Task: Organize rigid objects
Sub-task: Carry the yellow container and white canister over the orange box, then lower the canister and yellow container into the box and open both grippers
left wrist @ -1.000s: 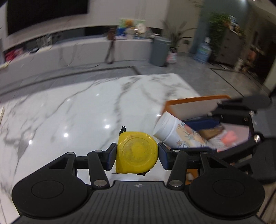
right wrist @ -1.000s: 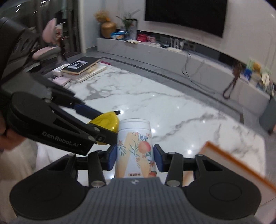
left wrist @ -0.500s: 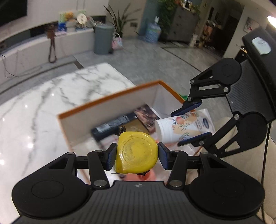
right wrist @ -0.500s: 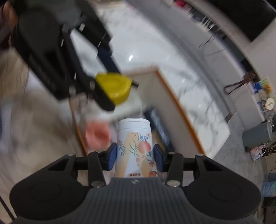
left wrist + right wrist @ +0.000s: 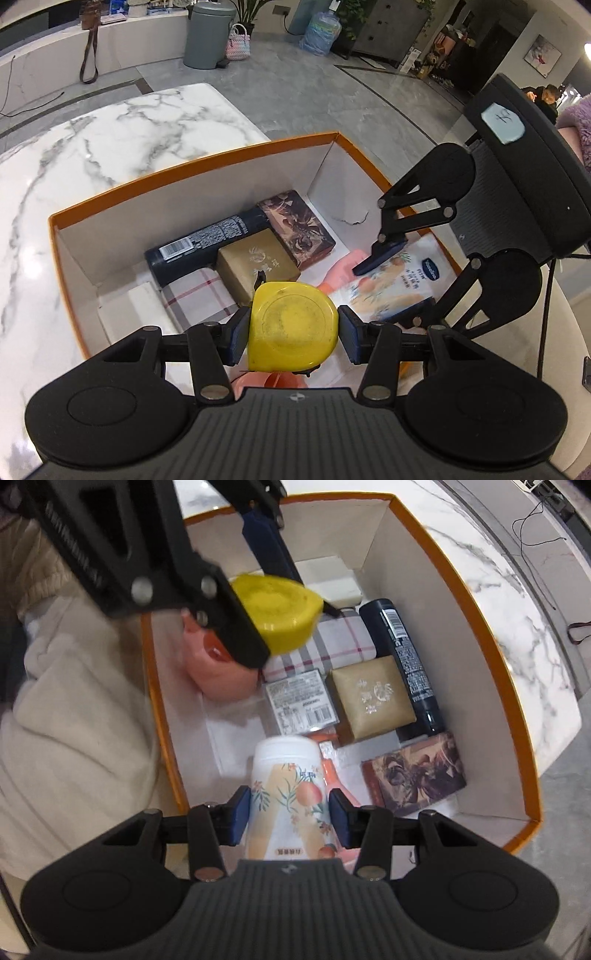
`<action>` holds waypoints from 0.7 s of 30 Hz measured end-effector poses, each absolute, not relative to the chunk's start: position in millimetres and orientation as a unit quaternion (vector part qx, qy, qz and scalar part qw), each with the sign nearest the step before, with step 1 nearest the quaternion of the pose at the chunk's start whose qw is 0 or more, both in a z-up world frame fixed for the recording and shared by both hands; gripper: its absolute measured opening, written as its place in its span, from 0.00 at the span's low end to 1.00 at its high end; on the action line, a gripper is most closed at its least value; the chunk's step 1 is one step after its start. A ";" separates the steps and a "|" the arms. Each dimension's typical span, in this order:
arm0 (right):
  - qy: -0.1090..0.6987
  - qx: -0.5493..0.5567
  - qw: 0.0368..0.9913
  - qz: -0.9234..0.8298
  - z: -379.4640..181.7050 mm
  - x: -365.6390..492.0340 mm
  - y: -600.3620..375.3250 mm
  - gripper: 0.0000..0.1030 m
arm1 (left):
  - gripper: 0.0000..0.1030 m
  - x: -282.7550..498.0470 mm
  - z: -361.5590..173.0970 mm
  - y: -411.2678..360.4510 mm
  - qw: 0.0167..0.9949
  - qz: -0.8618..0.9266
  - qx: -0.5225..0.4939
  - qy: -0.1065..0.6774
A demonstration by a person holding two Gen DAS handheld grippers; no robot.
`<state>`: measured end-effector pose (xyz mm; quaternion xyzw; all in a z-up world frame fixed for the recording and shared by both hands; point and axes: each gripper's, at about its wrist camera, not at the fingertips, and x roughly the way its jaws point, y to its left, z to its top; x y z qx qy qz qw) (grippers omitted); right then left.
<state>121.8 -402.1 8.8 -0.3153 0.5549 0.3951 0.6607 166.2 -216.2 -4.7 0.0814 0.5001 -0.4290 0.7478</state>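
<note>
Both grippers hang over the orange-rimmed box (image 5: 192,173), which sits at the corner of the marble desk (image 5: 110,140) with one long side along the desk edge and its far end right by the corner.

The left gripper (image 5: 293,332) has its fingers clamped on a yellow tape measure (image 5: 291,326), held above the near end of the box. The right gripper (image 5: 290,812) has its fingers pressed on both sides of a white canister with peach print (image 5: 290,797), pointing steeply down into the box, lid end first.

Room inside is tight. A dark spray can (image 5: 404,664) lies along one long wall, with a gold box (image 5: 373,698) just beside it and a brown patterned box (image 5: 413,771) near the end wall. A plaid cloth (image 5: 332,642) and a white block (image 5: 332,579) fill the other end, and a pink thing (image 5: 218,675) sits against the wall nearest the person. The barest patch of floor is the pale strip between the pink thing and the canister.

Hard to read: the left gripper blocks part of the pink thing and the cloth in the right wrist view, and the tape measure is blurry there. An orange item under the canister is mostly hidden, can't tell what it is. A labelled clear packet (image 5: 301,701) lies next to the gold box; its print is too small to read. A cream sleeve (image 5: 74,709) fills the left side outside the box.
</note>
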 end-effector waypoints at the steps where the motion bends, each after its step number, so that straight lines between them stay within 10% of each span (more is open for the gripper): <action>1: 0.558 -0.315 0.656 0.398 6.8 123.3 -402.0 0.45 | 0.56 165.9 -4.6 -217.8 0.746 -0.431 0.081 0.501; 21: 0.523 -0.240 0.776 0.260 29.2 126.8 -428.6 0.44 | 0.56 156.5 -11.1 -235.7 0.706 -0.444 0.042 0.551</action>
